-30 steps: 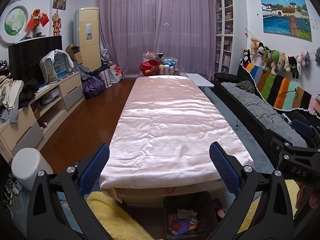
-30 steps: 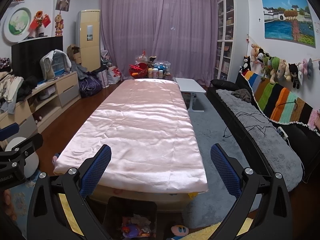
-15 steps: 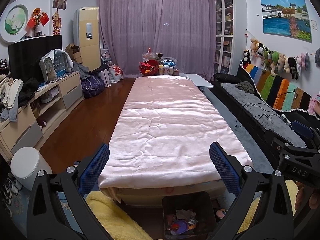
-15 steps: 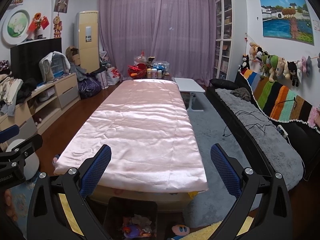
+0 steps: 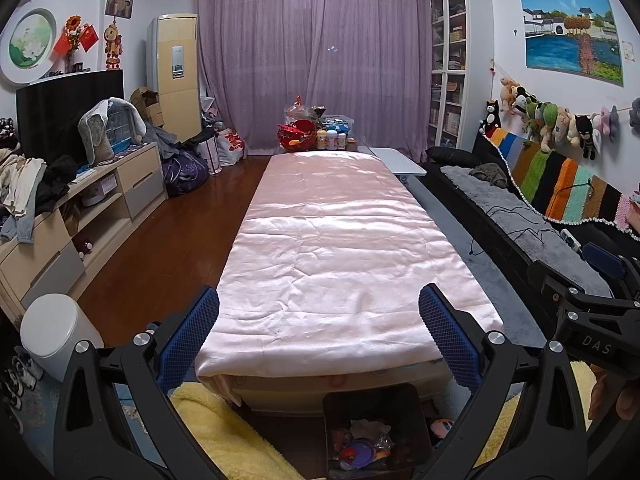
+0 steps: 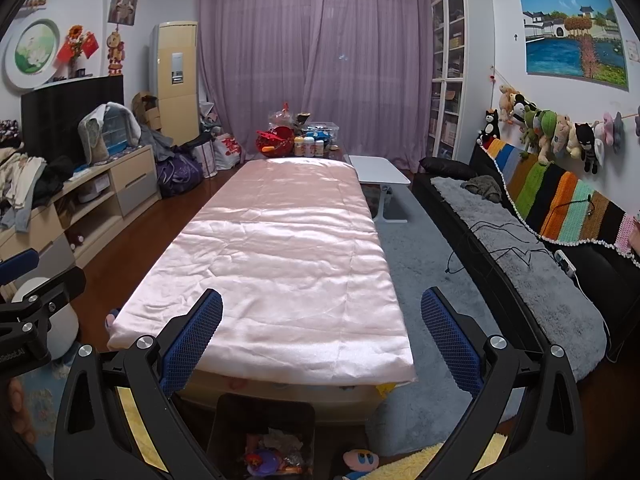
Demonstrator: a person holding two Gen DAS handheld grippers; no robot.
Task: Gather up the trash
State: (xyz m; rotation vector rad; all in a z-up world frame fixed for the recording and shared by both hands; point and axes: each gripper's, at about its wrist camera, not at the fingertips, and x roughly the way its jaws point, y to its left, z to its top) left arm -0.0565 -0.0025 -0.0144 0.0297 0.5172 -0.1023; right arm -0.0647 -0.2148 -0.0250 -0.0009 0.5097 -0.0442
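Note:
A small black trash bin (image 5: 374,404) stands on the floor at the near end of a long table draped in pink satin cloth (image 5: 336,240). Crumpled wrappers and a purple item (image 5: 358,449) lie inside it. The same bin (image 6: 264,420) shows at the bottom of the right wrist view. My left gripper (image 5: 318,332) hangs open above the bin and the cloth's near edge, holding nothing. My right gripper (image 6: 322,334) is open too, its blue pads wide apart and empty. Each gripper shows at the edge of the other's view.
A yellow fleece blanket (image 5: 224,436) lies at the lower left. A white round bin (image 5: 56,332) stands on the wooden floor. A cluttered TV cabinet (image 5: 80,208) lines the left wall, a black sofa (image 6: 520,248) the right. Bottles and a red basket (image 5: 298,136) sit at the table's far end.
Both views have shifted very slightly; the grippers stay open and nothing has been picked up or dropped.

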